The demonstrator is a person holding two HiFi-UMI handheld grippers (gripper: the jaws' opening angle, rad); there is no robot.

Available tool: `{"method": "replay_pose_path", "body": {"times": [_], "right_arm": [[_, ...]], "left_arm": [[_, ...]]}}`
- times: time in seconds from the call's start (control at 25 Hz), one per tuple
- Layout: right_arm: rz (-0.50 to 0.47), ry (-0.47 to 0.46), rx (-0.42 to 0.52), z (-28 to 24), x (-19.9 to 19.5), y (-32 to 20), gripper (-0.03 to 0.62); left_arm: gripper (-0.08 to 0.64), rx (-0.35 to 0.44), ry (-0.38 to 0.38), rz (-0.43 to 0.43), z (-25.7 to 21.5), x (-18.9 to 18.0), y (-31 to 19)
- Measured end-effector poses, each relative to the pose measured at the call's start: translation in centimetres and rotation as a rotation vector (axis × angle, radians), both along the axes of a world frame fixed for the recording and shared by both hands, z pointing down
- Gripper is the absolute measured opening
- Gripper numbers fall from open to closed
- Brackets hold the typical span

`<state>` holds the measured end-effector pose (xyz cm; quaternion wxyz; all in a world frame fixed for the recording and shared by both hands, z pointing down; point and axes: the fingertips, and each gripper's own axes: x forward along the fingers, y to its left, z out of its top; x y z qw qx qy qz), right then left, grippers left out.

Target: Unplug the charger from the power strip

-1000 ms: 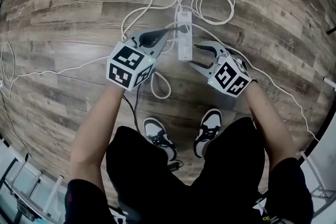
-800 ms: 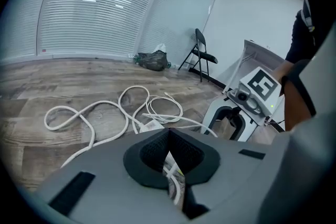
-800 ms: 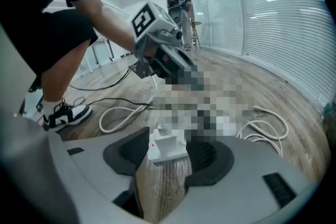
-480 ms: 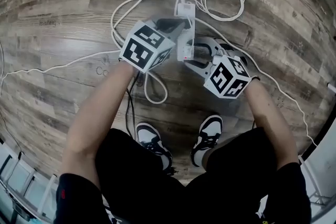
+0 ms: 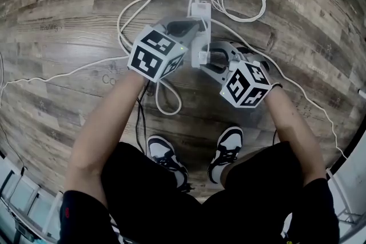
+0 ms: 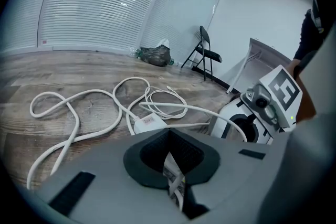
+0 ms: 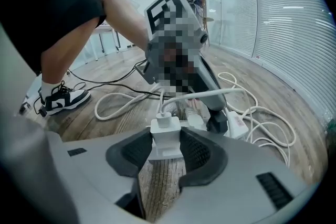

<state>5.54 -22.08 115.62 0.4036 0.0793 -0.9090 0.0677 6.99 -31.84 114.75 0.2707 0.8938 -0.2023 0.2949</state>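
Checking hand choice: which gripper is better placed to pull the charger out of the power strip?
Right. The right gripper has just been closing its jaws around the charger; the left gripper, jaws together, sits over the power strip.

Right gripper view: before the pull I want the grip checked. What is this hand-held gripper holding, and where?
The charger, by two opposite sides of its white body. The right hand-held gripper has just been closing its jaws onto it.

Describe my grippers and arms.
Both the left gripper and right gripper are grey with black jaw pads and a white cube of black square markers. The arms are bare below short black sleeves. The right's jaws have just been closing, white charger block between them.
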Motion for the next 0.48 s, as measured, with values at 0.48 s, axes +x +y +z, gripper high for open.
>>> {"method": "replay_pose_path", "body": {"times": [0.48], "right_arm": [[0.112,-0.174,0.005,-7.4,0.2,-1.3,0.169]], "left_arm": [[0.02,0.085,-0.008,-0.105,-4.7,-1.8,-1.0]]}}
